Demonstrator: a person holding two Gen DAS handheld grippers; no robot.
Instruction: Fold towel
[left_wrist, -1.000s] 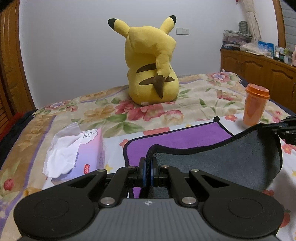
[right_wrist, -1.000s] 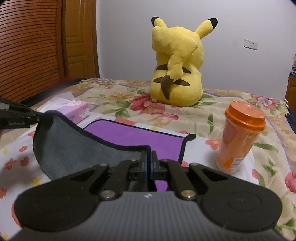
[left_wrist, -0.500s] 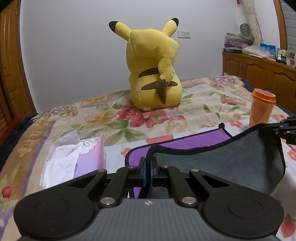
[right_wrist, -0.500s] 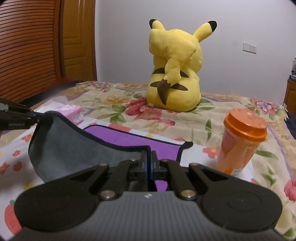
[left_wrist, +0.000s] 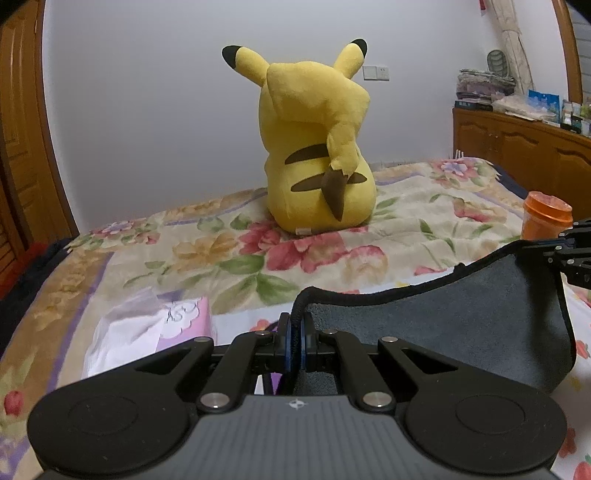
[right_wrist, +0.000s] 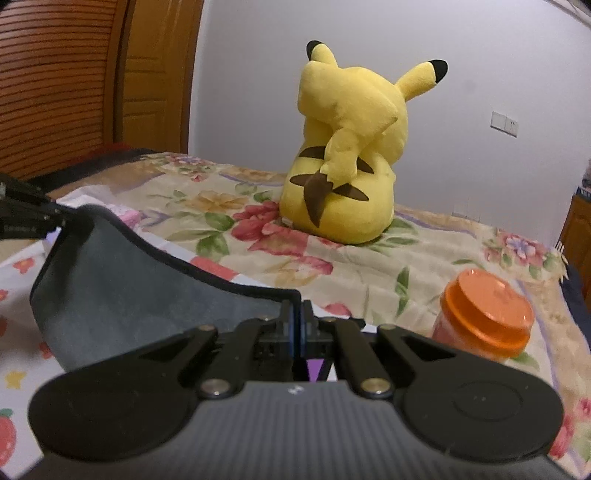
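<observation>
The towel (left_wrist: 461, 325) is grey on one face and purple on the other, with a black hem. It hangs lifted between both grippers above the flowered bed. My left gripper (left_wrist: 295, 332) is shut on one hem corner. My right gripper (right_wrist: 297, 321) is shut on the other corner. The towel's grey face (right_wrist: 122, 284) sags between them. A sliver of its purple face (right_wrist: 314, 369) shows under the right jaws. Each gripper shows at the edge of the other's view: the right one (left_wrist: 569, 247) and the left one (right_wrist: 29, 218).
A large yellow Pikachu plush (left_wrist: 317, 147) sits at the back of the bed. An orange lidded cup (right_wrist: 484, 317) stands to the right. A pink tissue box (left_wrist: 155, 332) lies to the left. A wooden cabinet (left_wrist: 524, 147) is at far right, a wooden door (right_wrist: 74, 81) at left.
Both grippers have risen and moved forward with the towel's near edge. The purple face, wide open before, is now almost hidden behind the lifted grey face.
</observation>
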